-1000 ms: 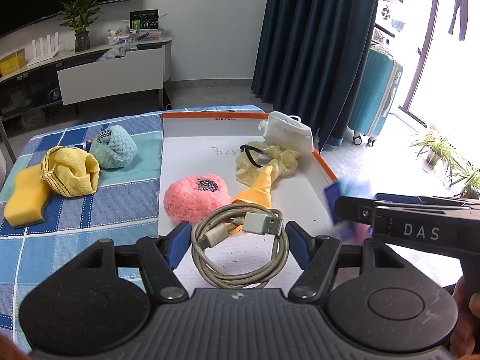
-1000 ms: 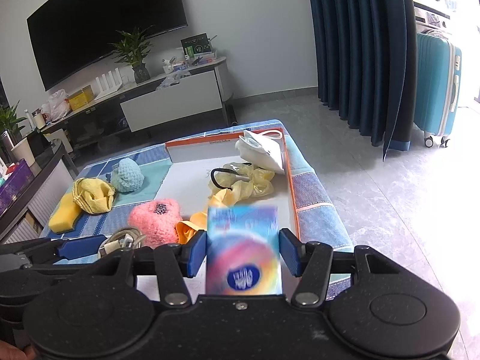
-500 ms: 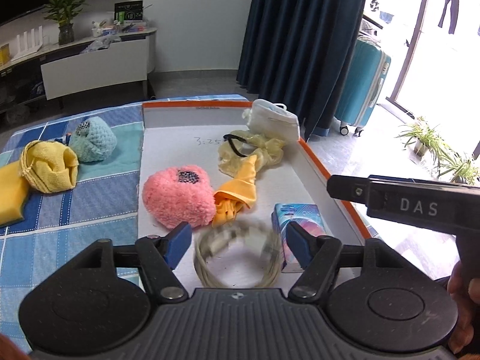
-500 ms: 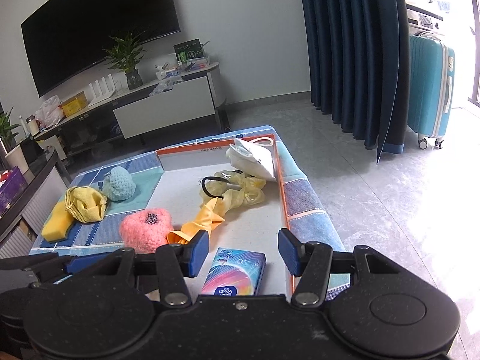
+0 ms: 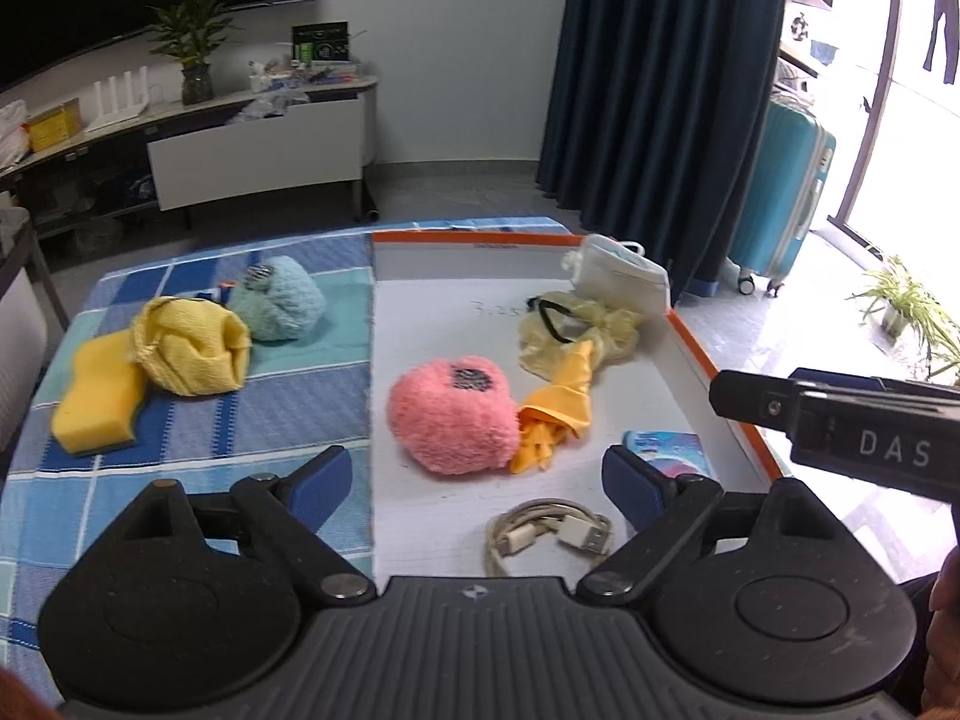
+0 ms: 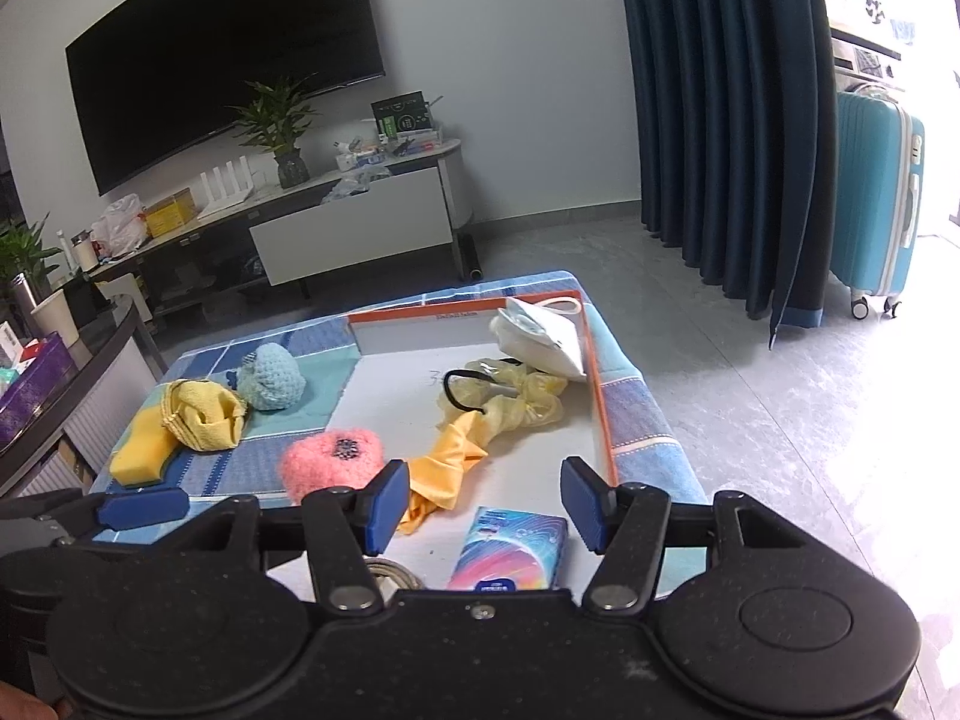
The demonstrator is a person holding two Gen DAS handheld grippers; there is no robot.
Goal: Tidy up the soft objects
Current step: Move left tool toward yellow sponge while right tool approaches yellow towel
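Both grippers have just let go: the coiled cable [image 5: 549, 540] lies low centre on the white tray [image 5: 420, 516] under the opening left gripper [image 5: 477, 474], the tissue pack [image 6: 510, 552] apparently free below the opening right gripper [image 6: 486, 501], so further sorting can follow.

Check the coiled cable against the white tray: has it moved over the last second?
Yes. The cable was held up between the left hand-held gripper pads; it now lies on the white tray floor, near the tissue pack. The jaws are opening, nothing between them.

Left tool [image 5: 477, 483] opening, nothing between its pads, coiled cable [image 5: 546, 540] lying below, pink plush [image 5: 450, 417] beyond
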